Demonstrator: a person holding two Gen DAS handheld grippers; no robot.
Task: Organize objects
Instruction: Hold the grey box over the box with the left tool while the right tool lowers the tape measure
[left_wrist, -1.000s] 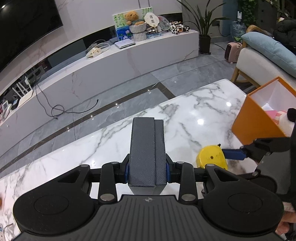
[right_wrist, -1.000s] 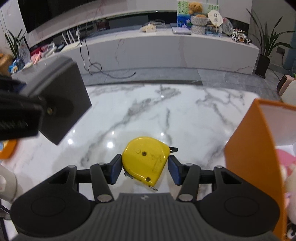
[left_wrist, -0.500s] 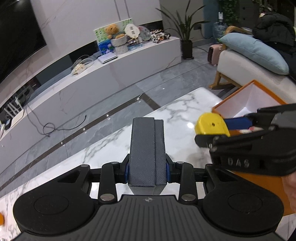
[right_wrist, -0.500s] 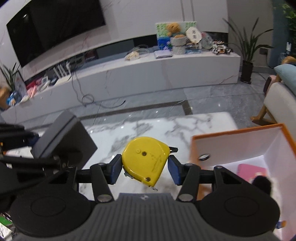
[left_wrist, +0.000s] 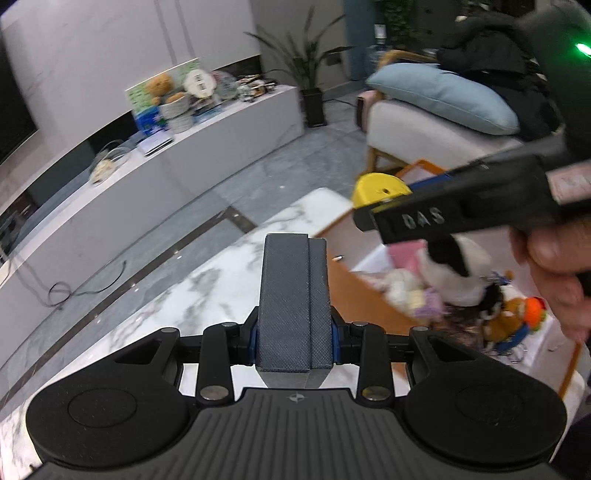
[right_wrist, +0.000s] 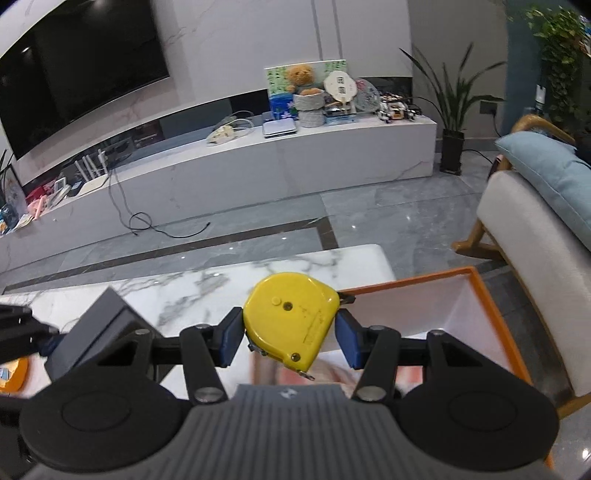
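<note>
My left gripper (left_wrist: 293, 341) is shut on a grey textured case (left_wrist: 293, 295), which stands up between the blue pads over the marble table (left_wrist: 207, 295). My right gripper (right_wrist: 290, 334) is shut on a yellow tape measure (right_wrist: 290, 317) and holds it above the near rim of the orange box (right_wrist: 491, 306). From the left wrist, the tape measure (left_wrist: 380, 188) and the right gripper cross above the open orange box (left_wrist: 365, 295), with a hand (left_wrist: 554, 266) on the handle. The grey case (right_wrist: 96, 332) also shows at the left of the right wrist view.
Soft toys (left_wrist: 454, 273) and a pink item lie inside the box. A white armchair (right_wrist: 532, 258) with a blue cushion stands beyond the table's right end. A long white TV bench (right_wrist: 258, 158) with a teddy bear and clutter runs along the far wall.
Both grippers moved right toward the orange box. The right gripper lifted the tape measure off the table to above the box rim; the left carried the grey case closer to the box.
</note>
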